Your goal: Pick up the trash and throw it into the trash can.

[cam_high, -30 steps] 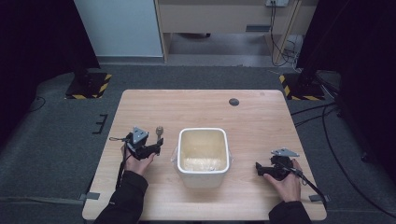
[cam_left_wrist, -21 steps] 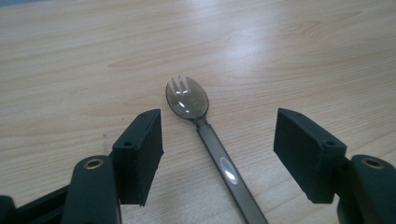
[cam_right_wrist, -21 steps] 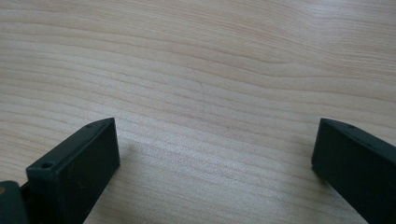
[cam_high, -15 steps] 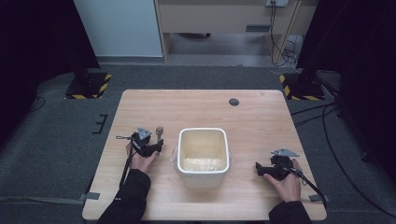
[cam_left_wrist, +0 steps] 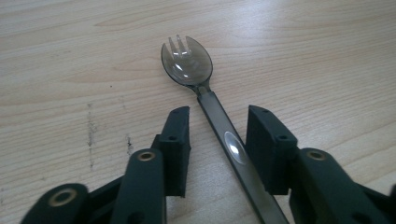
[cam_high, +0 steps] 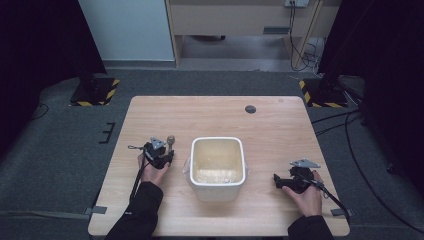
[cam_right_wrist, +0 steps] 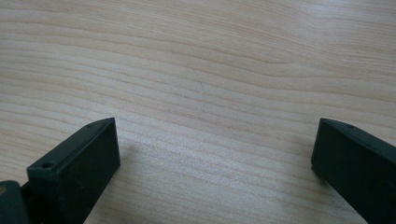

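Left gripper (cam_high: 165, 156) has slid toward the white bin (cam_high: 218, 167), jaws now parted astride the spork's (cam_left_wrist: 212, 105) handle. Spork lies flat left of bin, bowl pointing away from the jaws. Right gripper (cam_high: 278, 181), right of bin, gapes wide over bare table (cam_right_wrist: 210, 70).

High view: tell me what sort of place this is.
Probably a lab or studio set up for recording manipulation. A lone wooden table stands on grey carpet, stands with hazard-striped bases sit at both far corners, and cables trail across the floor.

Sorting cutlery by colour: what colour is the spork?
Translucent smoky grey-brown, seen best in the left gripper view: spork.
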A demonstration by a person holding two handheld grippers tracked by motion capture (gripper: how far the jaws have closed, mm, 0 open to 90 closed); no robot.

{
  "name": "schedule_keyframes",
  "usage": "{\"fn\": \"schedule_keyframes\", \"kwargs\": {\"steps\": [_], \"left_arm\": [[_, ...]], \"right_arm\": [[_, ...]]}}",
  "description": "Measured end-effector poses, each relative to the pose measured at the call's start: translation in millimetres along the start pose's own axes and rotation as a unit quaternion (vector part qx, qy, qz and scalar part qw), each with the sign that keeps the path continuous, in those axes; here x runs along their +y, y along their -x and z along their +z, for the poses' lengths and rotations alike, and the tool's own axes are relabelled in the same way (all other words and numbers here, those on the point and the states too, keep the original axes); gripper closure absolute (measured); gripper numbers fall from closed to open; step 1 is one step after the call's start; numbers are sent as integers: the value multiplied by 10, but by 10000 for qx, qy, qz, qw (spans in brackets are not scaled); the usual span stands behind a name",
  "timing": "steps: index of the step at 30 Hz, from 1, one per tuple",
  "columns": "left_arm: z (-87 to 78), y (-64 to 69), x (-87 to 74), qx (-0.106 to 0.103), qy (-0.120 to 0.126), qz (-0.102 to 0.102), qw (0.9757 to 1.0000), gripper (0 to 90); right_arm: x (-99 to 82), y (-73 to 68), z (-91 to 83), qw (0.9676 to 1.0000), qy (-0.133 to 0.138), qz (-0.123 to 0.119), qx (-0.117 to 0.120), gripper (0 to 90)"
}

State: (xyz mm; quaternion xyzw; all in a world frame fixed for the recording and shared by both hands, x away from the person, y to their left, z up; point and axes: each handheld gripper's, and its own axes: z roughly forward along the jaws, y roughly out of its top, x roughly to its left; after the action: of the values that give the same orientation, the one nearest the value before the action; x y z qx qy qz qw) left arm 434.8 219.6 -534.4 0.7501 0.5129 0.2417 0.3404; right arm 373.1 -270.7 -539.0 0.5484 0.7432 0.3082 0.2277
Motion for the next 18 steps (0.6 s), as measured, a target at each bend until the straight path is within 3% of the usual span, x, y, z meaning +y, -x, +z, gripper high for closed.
{"fn": "schedule_keyframes", "kwargs": {"steps": [7,18], "left_arm": [[-10,-14,-7,-66,12,-2,10000,787],[-56,-54,-7,-74,-29,20,10000,793]], "right_arm": [[0,0,0,10000,-1,2,3,12],[0,0,-1,10000,0,0,11,13]]}}
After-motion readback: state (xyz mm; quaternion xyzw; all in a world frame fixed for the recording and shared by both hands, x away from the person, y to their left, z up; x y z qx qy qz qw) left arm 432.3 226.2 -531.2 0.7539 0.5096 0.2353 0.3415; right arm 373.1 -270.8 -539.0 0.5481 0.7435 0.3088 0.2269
